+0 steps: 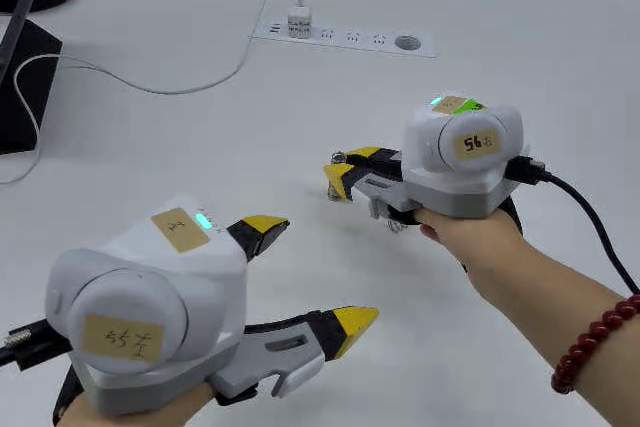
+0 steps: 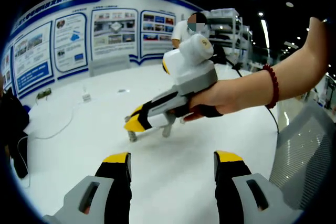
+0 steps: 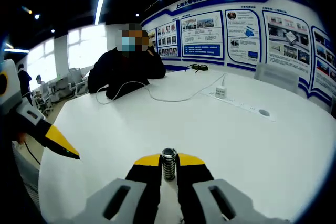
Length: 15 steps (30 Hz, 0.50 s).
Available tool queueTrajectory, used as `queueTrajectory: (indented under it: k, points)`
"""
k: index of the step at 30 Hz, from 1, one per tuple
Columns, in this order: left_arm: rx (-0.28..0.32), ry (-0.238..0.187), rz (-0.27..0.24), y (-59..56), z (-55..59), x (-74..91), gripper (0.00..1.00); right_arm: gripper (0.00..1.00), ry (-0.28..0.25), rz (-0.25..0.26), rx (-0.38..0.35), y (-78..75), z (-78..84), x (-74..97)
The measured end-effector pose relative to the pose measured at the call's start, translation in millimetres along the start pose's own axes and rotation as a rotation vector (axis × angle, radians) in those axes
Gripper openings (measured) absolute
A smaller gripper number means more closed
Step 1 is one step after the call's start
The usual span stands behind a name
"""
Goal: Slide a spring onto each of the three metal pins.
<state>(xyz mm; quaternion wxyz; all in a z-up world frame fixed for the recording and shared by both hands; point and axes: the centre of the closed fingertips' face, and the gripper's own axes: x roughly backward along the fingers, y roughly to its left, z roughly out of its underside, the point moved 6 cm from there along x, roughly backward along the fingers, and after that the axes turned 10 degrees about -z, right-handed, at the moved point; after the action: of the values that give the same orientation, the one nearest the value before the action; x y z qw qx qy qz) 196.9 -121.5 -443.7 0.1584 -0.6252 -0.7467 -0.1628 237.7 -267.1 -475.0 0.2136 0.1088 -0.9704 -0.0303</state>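
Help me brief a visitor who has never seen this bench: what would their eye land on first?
First the right gripper, mid-table in the head view, its yellow-tipped jaws shut on a small spring. Next the left gripper, near the bottom left, with its jaws wide open and holding nothing. Farther back, a white power strip lies on the white table with a cable plugged in.

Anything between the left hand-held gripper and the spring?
Nothing visible. Bare table lies between the open left hand-held gripper and the spring, which the right hand-held gripper clamps.
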Motion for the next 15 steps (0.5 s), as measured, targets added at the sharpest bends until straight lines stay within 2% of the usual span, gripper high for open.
queueTrajectory:
  k: [8, 13, 15]
  points:
    - [-0.004, 0.001, -0.002, -0.2, -0.2, -0.2, 0.65, 0.12, 0.018, 0.004, -0.015, 0.6, 3.7, 0.6]
    - [-0.007, 0.0, -0.006, 0.4, -0.7, 0.1, 0.65, 0.21, 0.0, 0.008, -0.036, 2.0, -4.1, 8.1]
    - [-0.01, 0.001, -0.01, 0.7, -1.3, -0.1, 0.65, 0.23, -0.017, 0.003, -0.07, 4.1, -7.2, 12.3]
